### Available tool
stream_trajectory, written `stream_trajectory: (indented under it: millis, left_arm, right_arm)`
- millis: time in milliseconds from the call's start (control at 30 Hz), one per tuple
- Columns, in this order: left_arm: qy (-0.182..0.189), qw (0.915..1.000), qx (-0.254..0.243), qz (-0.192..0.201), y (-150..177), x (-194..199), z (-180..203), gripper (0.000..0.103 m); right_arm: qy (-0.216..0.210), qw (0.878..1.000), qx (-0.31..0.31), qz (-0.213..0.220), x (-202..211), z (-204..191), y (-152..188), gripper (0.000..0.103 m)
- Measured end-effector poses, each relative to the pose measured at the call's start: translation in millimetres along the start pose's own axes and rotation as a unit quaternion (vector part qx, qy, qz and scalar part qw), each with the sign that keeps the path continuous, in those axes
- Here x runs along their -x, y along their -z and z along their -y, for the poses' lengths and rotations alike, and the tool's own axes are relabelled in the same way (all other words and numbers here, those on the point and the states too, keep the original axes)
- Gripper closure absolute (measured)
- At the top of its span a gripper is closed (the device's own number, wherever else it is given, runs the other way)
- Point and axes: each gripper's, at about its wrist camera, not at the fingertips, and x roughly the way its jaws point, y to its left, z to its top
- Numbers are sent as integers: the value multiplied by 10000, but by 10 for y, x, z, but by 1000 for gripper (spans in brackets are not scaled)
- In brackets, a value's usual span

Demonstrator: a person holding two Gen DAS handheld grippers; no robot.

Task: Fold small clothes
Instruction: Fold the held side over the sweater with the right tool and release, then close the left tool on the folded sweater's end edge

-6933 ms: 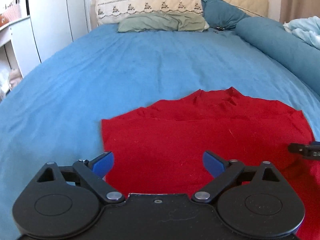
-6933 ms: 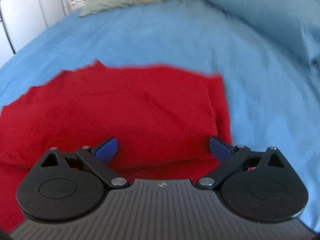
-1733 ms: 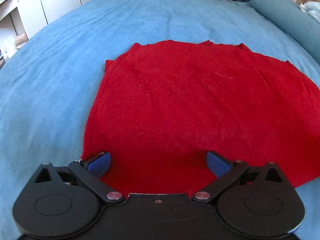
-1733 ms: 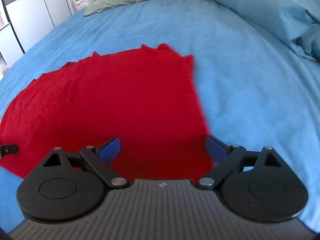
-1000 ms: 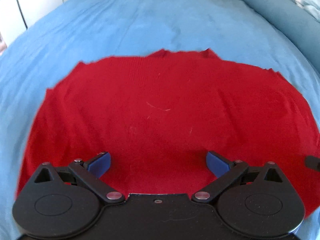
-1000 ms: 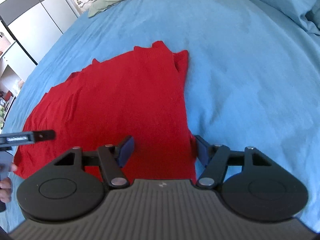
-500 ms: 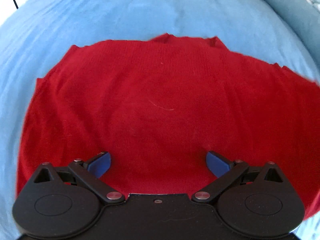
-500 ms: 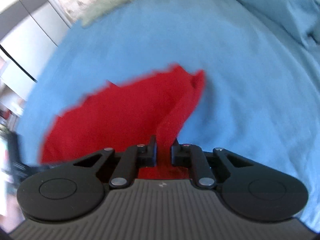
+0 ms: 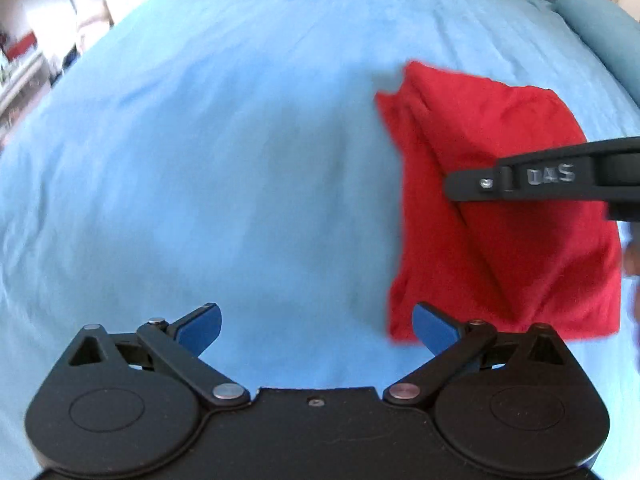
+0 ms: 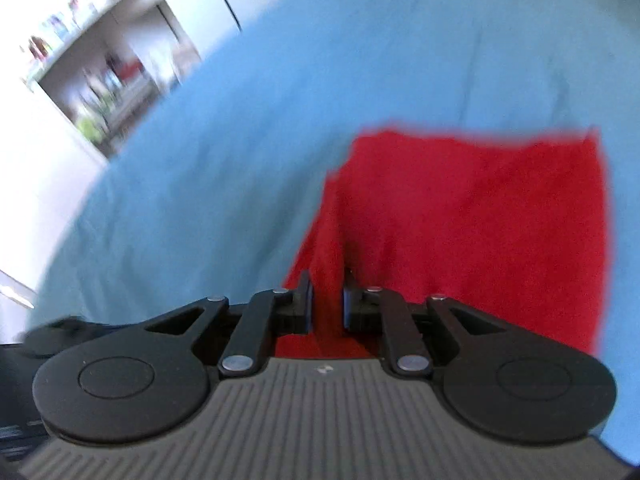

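The right claw [image 10: 327,304] pinches the red cloth [image 10: 472,232] edge. The left claw [image 9: 316,326], wide and empty, waits at nine o'clock. Pull slowly, keep edges even on the bed [image 9: 224,128].

Open left tool [image 9: 316,330] over blue sheet [image 9: 208,152], beside red garment [image 9: 516,216].

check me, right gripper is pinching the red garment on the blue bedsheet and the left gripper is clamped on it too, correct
Not quite. The left gripper is open and holds nothing, hovering over the blue bedsheet, as the left wrist view shows. The right gripper does pinch the red garment.
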Motion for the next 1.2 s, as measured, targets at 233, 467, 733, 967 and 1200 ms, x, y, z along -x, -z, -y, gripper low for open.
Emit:
stream_trajectory:
  millis: [233,467,733,967,1200]
  left_arm:
    - [617,9975,-87,343,14,277,-16,0]
    - [1118,9917,-354,517,-192,539,352,0]
    - [977,9915,-587,620,-221,191,683,0]
    - [667,9947,-280,736,-331,-15,643,0]
    - [-65,9996,-123,252,-53,-156,200,0]
  right_arm:
    - [-470,9948,155,891,661,60,-80,19]
    - [1228,9802,347,1514,1498,512,456,0]
    - [1957,9781,-131,694,954,692,1314,0]
    - [2380,9667,-293,896,806,699,1370,0]
    - [2793,9535,-549,992,971,916,1432,0]
